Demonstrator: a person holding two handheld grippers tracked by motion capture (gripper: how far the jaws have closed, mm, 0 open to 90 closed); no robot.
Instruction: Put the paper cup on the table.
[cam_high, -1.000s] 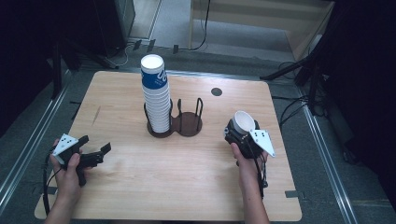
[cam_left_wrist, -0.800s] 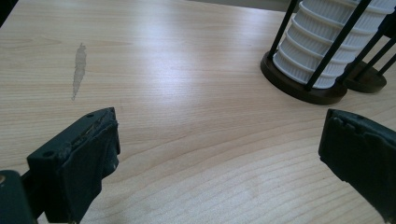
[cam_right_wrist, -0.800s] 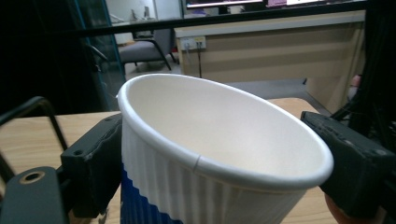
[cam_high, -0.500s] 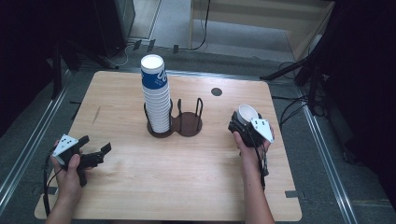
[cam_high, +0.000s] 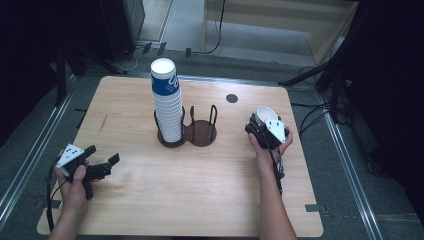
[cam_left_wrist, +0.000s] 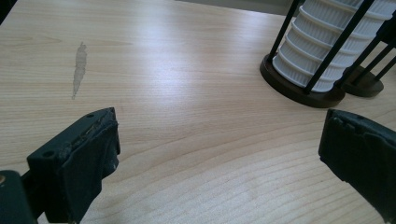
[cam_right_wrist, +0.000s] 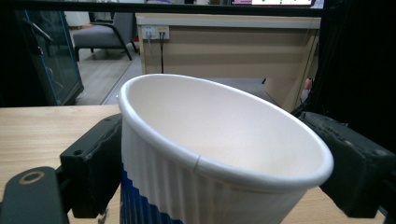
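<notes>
A tall stack of white paper cups (cam_high: 167, 107) with a blue-banded cup on top stands in the left ring of a black two-ring holder (cam_high: 202, 132) at mid table. My right gripper (cam_high: 260, 125), at the table's right side, is shut on a single white and blue ribbed paper cup (cam_high: 265, 112). In the right gripper view the cup (cam_right_wrist: 210, 140) sits tilted between the two jaws, with its mouth toward the camera. My left gripper (cam_high: 102, 160) hovers open near the front left, its jaws wide apart over bare wood. The stack (cam_left_wrist: 327, 51) is ahead of it to the right.
The wooden table (cam_high: 150, 200) has a small dark round mark (cam_high: 231, 98) near its back edge and a grey smear (cam_left_wrist: 79, 65) on the left. The holder's right ring (cam_high: 204, 131) holds no cups. Cables and dark stands lie on the floor behind.
My right hand has carried the cup a little farther back and to the right, away from the holder. The left hand has stayed where it was.
</notes>
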